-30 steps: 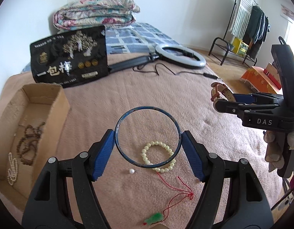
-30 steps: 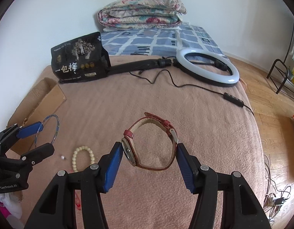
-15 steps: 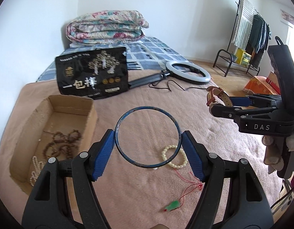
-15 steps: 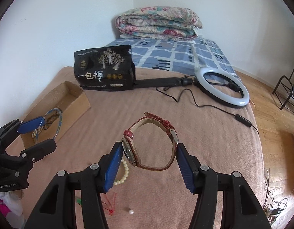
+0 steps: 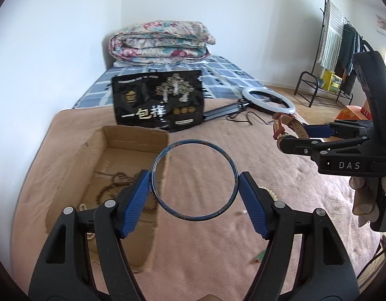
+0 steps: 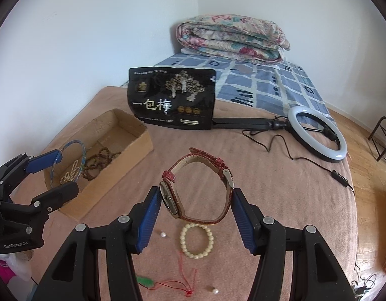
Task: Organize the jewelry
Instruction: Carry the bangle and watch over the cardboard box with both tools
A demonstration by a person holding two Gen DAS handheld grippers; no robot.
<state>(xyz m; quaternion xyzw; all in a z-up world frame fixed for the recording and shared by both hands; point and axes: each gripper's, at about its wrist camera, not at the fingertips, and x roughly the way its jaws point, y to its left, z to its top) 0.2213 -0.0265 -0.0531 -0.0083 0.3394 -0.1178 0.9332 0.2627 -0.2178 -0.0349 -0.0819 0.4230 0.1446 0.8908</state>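
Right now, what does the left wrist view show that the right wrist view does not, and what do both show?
Only the left wrist view shows the clothes rack by the far wall. Only the right wrist view shows the cream bead bracelet whole, two loose pearls and the red cord on the blanket. Both show the left gripper shut on the blue bangle, the right gripper shut on the red watch, the cardboard box holding beads, the black bag and the ring light.

Matt corrugated cardboard box (image 6: 132,150); fuzzy pink blanket (image 6: 268,188); glossy black foil bag (image 6: 171,99); scuffed blue metal bangle (image 5: 194,180); pebbled red leather watch (image 6: 196,186); ribbed blue pads (image 6: 149,222).
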